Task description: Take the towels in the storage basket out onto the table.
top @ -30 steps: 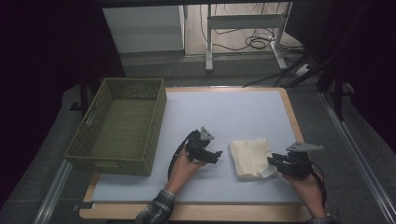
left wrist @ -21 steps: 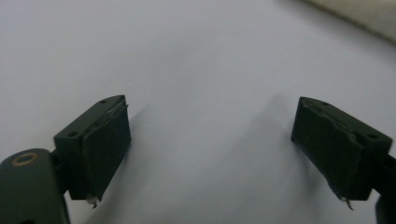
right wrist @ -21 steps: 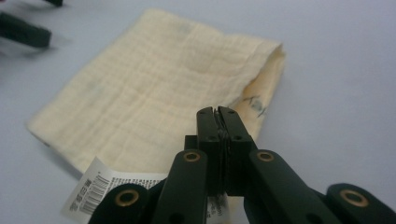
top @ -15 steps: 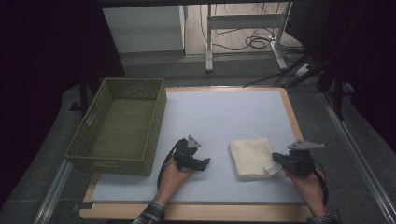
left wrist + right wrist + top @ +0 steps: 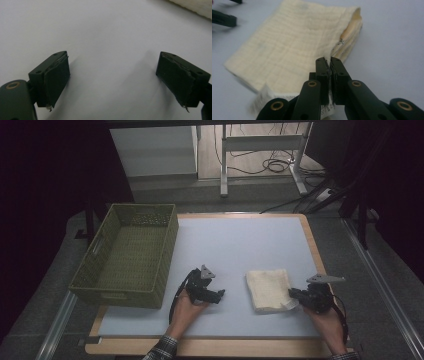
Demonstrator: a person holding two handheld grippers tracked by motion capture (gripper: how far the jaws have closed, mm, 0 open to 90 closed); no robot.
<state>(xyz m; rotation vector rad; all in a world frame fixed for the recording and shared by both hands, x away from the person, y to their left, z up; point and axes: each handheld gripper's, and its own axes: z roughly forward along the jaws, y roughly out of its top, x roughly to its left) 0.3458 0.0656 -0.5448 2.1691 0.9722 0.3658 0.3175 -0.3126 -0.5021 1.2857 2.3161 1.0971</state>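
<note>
A folded cream cloth [image 5: 269,289] lies on the pale blue table top [image 5: 240,245], right of centre near the front. My right gripper [image 5: 293,294] comes at it from the right and is shut on the cloth's near right corner. In the right gripper view the cloth [image 5: 294,45] spreads out ahead, and a thin layer of it is pinched between the closed jaws of that gripper [image 5: 329,61]. My left gripper [image 5: 220,295] rests low on the table, a hand's width left of the cloth. Its jaws stand wide apart in the left gripper view, where the gripper [image 5: 112,72] has only bare table between them.
A green woven basket [image 5: 120,296] stands at the table's left side, left of my left hand. The wooden table edge [image 5: 210,347] runs along the front. Desk legs and cables [image 5: 270,165] are on the floor beyond the far edge.
My left hand has drawn back from beside the cloth, leftward and toward the person, and sunk to the table. The right hand has stayed at the cloth's right corner.
</note>
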